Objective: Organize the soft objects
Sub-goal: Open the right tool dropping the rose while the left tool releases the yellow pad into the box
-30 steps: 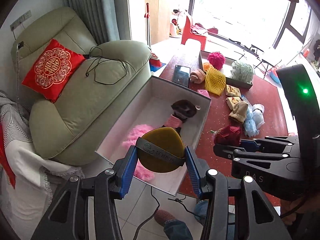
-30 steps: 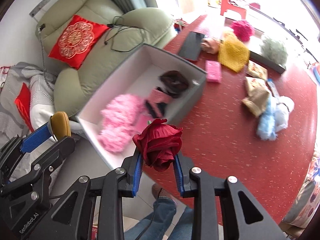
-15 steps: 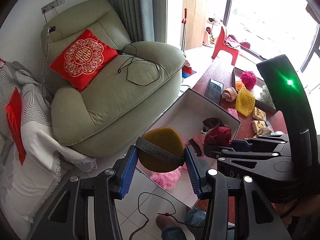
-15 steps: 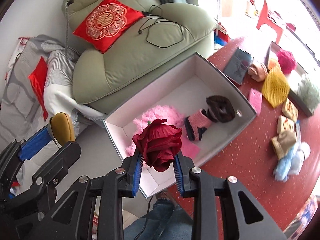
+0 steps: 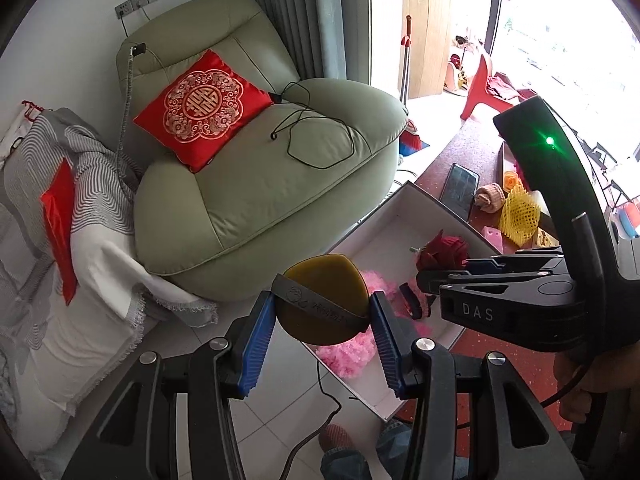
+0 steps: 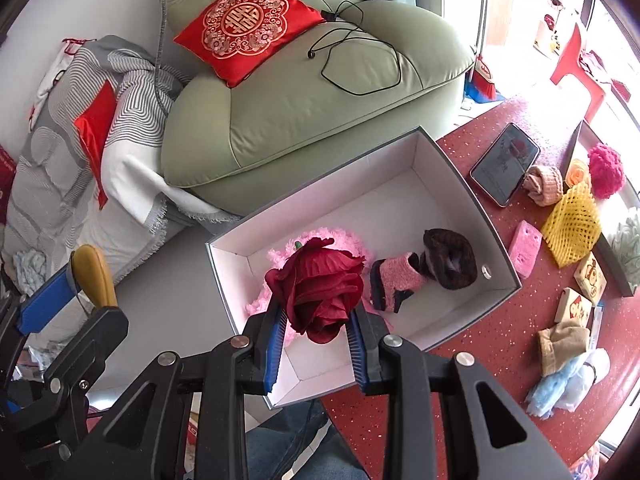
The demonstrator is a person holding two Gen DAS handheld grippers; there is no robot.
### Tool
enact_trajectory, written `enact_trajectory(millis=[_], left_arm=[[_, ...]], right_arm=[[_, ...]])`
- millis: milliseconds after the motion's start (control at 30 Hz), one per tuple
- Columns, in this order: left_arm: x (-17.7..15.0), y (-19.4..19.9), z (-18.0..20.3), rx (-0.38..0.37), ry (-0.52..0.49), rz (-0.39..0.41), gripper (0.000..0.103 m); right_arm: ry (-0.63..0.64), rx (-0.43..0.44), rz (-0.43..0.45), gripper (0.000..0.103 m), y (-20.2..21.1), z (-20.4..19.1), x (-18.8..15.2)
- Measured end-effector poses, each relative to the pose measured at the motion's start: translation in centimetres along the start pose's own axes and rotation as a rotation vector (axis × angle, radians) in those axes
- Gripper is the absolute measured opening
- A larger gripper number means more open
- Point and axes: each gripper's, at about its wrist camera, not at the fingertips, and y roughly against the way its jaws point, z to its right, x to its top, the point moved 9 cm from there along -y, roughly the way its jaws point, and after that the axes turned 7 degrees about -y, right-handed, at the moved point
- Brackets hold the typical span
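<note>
I judge the step in hand to be delivery: both grippers carry a soft object toward the open white box (image 6: 460,184), which sits at the counter (image 6: 472,352) edge nearest the green armchair (image 6: 304,92) and overhangs that edge. The right gripper (image 6: 316,332) has its fingers (image 6: 275,338) clamped on a dark red fabric rose (image 6: 320,288); in the right wrist view the rose hangs over the near end of the box, above the pink fluffy item (image 6: 320,240) already lying inside beside a pink sock (image 6: 394,282) and a brown bundle (image 6: 452,258). The next move for this hand, as I read it, calls for lowering the rose into a free part of the box floor, then parting the fingers. The left gripper (image 5: 322,320) has its fingers (image 5: 256,336) partly apart and pressed on a mustard-yellow rounded pad with a dark band (image 5: 324,300); it hangs off the counter edge, beside the near corner of the box, over the tiled floor (image 5: 276,392). It needs a shift over the box before release. More soft items wait at the far side of the counter.
</note>
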Motion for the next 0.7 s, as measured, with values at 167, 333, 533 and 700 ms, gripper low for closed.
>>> enact_trajectory(millis=[167,333,533,700], left_arm=[[0.4,-0.2,0.0,0.02,0.006,-0.015,0.05],[1.1,-0.5,0.1,0.026,0.006,-0.025,0.05],[1.4,-1.4,0.9,0.021,-0.013,-0.052,0.05],[1.6,-2.1,1.4,0.011,-0.018,-0.071,0.05]], right_arm=[[-0.003,0.021,-0.017,0.032,-0.7,0.6,0.1],[-0.014,0.035,-0.024,0.032,-0.9,1.1,0.5],[-0.054,0.047,-0.03,0.032,-1.4,2.5,1.0],[-0.083,0.054,-0.045,0.032,-2.0,3.4,1.1]])
